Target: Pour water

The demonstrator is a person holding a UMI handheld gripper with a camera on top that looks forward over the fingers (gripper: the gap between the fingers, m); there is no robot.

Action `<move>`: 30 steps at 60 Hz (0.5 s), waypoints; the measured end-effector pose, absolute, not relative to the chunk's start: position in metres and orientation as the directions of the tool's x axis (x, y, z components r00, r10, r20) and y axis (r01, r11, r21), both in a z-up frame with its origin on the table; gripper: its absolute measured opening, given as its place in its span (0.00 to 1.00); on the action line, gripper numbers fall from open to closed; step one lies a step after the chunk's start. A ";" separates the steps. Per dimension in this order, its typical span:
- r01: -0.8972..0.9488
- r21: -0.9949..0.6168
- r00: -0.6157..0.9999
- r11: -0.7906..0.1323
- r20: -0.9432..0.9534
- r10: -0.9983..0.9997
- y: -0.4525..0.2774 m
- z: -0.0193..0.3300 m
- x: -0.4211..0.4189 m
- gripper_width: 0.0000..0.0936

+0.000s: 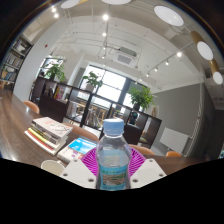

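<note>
1. The water bottle (113, 155) stands upright between the two fingers of the gripper (113, 176); it is clear plastic with a pale blue cap on top and a blue label around its lower body; the cap is on.
2. The magenta pads (90, 160) show at either side of the bottle's lower body, right against the label; the fingers appear closed on the bottle, both pads pressing its sides, though the bottle's base is hidden below them, so whether it rests on anything cannot be told.
3. The white finger bodies (72, 170) spread out to left and right beneath the pads.
4. Just to the left of the bottle, beyond the left finger, a book with a blue cover (76, 148) lies flat on the wooden table (14, 125); a pale rounded object sits near it, too small to identify.
5. Further left on the same table a stack of books (48, 130) lies, well apart from the bottle.
6. Behind the table a dark railing or low shelf (95, 105) runs across the room; potted plants (141, 97) stand along it, in front of large bright windows (115, 80).
7. Overhead, the white ceiling carries round lamps (168, 15) and small spotlights; a bookshelf (10, 62) lines the far left wall.
</note>
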State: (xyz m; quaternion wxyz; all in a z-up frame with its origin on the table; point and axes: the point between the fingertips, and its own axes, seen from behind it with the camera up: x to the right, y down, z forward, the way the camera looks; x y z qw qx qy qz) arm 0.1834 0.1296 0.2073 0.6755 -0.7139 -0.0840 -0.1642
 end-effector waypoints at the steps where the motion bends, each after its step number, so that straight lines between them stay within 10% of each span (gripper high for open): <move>1: 0.307 -0.949 0.944 -0.077 0.314 -0.101 0.130 0.204 0.188 0.35; 30: 0.020 -0.986 0.993 -0.168 0.039 -0.112 0.134 0.091 0.215 0.36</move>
